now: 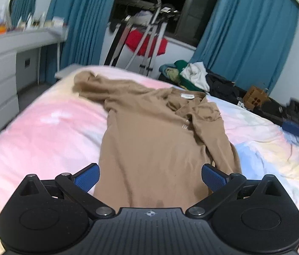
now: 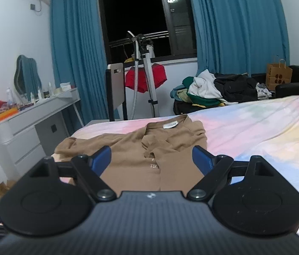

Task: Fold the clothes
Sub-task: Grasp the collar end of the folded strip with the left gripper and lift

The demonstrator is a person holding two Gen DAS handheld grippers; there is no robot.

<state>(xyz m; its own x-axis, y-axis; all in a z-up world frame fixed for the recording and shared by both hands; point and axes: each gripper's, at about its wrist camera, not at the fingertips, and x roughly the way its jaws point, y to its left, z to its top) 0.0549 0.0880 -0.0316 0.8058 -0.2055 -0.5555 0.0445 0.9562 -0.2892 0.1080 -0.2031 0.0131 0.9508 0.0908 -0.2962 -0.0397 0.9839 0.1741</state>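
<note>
The left gripper is held low over the bottom end of the brown shirt, and its two blue fingers are spread wide apart. Nothing is pinched between them, and whether the cloth is touched cannot be told. The right gripper is held above the same brown shirt, and it too is spread wide with nothing held.

The big bed with the pink and blue sheet is where the shirt is laid. The shirt is spread out flat along its body. Its right sleeve is already turned in over the front, and its left sleeve is stretched out to the side, a bit bunched. The collar and its white label are at the far end.

For a good fold, one layer of cloth should be pinched near an edge, not a thick lump. The cloth should be lifted gently and laid down smooth, so no wrinkles are left. The bunched sleeve should be pulled straight before it is turned in.
</note>
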